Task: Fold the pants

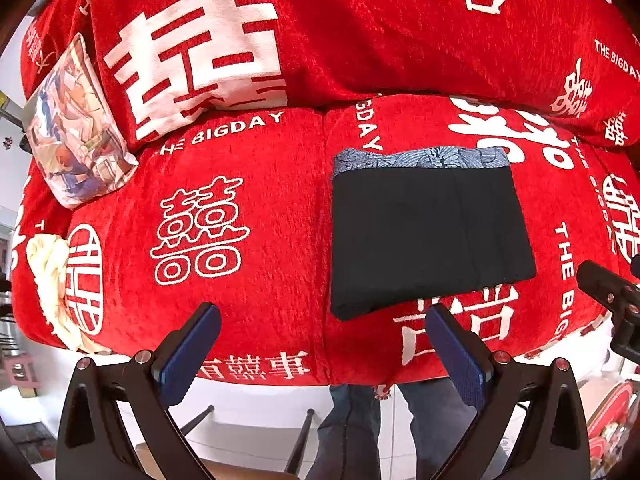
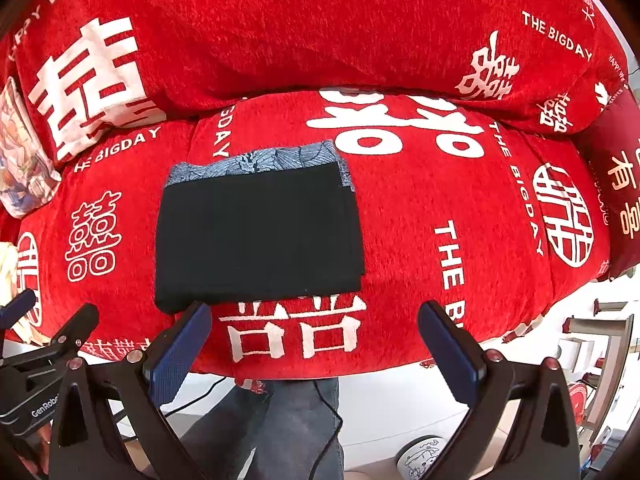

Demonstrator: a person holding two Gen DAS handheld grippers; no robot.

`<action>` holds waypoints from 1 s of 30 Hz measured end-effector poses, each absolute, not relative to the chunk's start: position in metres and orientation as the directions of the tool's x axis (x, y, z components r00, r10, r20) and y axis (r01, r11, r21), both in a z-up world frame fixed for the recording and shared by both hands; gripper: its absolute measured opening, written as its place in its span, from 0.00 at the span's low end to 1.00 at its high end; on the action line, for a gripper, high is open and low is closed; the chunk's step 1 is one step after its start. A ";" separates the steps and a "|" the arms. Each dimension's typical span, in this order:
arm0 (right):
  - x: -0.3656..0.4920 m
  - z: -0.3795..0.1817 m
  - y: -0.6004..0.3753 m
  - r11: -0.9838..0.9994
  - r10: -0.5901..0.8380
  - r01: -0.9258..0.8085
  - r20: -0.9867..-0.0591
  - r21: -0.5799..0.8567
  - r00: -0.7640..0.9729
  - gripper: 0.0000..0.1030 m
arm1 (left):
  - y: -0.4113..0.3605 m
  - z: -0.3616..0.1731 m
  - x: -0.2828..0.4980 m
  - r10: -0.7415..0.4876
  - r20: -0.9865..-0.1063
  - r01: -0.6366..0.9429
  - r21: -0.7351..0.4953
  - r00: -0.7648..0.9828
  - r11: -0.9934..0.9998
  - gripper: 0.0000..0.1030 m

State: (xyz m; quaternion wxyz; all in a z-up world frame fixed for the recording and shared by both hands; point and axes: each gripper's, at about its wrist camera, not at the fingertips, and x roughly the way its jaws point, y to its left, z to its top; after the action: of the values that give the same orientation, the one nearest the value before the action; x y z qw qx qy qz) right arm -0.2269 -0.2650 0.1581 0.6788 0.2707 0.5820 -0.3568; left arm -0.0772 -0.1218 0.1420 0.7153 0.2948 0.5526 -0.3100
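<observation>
The black pants (image 1: 428, 236) lie folded into a flat rectangle on the red sofa seat (image 1: 248, 208), on top of a blue patterned folded garment (image 1: 420, 158) whose far edge shows. In the right wrist view the black pants (image 2: 260, 236) lie left of centre over the blue patterned garment (image 2: 256, 162). My left gripper (image 1: 324, 316) is open, held off the seat's front edge, to the near left of the pants. My right gripper (image 2: 316, 316) is open too, just in front of the pants, with nothing between its fingers. The right gripper's body (image 1: 612, 296) shows at the left view's right edge.
The red cover with white characters drapes the seat and back cushions (image 2: 320, 40). A printed pillow (image 1: 76, 128) leans at the left, a cream cloth (image 1: 48, 280) lies at the seat's left end, a dark red cushion (image 2: 616, 192) at the right. A person's legs (image 2: 280, 432) stand below.
</observation>
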 end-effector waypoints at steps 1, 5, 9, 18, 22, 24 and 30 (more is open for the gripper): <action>-0.227 0.158 -0.265 0.599 -0.170 0.799 -0.983 -0.048 0.068 1.00 | -0.122 0.142 -0.077 -0.118 -0.973 0.770 0.079 0.197 0.634 0.99; -0.226 0.157 -0.265 0.601 -0.172 0.798 -0.983 -0.050 0.067 1.00 | -0.122 0.141 -0.077 -0.115 -0.973 0.767 0.081 0.198 0.637 0.99; -0.225 0.153 -0.272 0.616 -0.167 0.785 -0.984 -0.058 0.059 1.00 | -0.130 0.140 -0.075 -0.115 -0.974 0.763 0.078 0.197 0.641 0.99; -0.225 0.143 -0.296 0.656 -0.130 0.753 -0.990 -0.039 0.062 1.00 | -0.157 0.136 -0.080 -0.095 -0.977 0.740 0.078 0.189 0.668 0.99; -0.223 0.142 -0.303 0.677 -0.115 0.735 -0.991 -0.033 0.061 1.00 | -0.166 0.138 -0.083 -0.087 -0.977 0.736 0.086 0.193 0.672 0.99; -0.222 0.143 -0.306 0.685 -0.111 0.728 -0.992 -0.030 0.064 1.00 | -0.170 0.139 -0.083 -0.078 -0.978 0.730 0.090 0.192 0.678 0.99; -0.223 0.144 -0.312 0.693 -0.100 0.721 -0.993 -0.020 0.069 1.00 | -0.176 0.142 -0.083 -0.061 -0.979 0.724 0.100 0.193 0.683 0.99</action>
State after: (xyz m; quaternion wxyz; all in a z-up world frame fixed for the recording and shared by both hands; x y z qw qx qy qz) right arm -0.2233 -0.3124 0.1436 0.6858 0.2531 0.6132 -0.2994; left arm -0.0829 -0.1757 0.1419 0.7162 0.2892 0.5731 -0.2739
